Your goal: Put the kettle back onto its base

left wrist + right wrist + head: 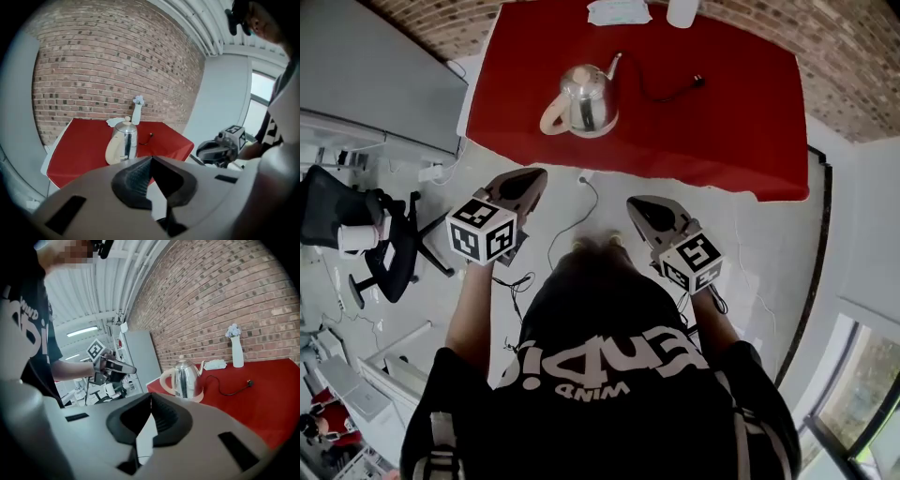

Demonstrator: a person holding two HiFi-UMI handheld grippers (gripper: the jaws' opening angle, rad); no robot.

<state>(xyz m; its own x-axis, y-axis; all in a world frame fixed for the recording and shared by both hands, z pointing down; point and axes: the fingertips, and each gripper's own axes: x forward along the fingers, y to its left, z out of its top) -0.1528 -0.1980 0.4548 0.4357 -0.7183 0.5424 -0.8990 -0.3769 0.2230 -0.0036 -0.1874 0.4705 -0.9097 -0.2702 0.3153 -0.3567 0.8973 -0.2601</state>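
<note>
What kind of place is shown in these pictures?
Probably an office or lab workspace: a black swivel office chair, a red brick wall, and a red-covered table holding a shiny steel kettle.

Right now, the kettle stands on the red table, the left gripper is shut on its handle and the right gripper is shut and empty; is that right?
Not quite: the left gripper is shut on nothing. The left gripper view shows its jaws together, with the kettle well ahead on the red table. The right gripper is shut and empty.
</note>
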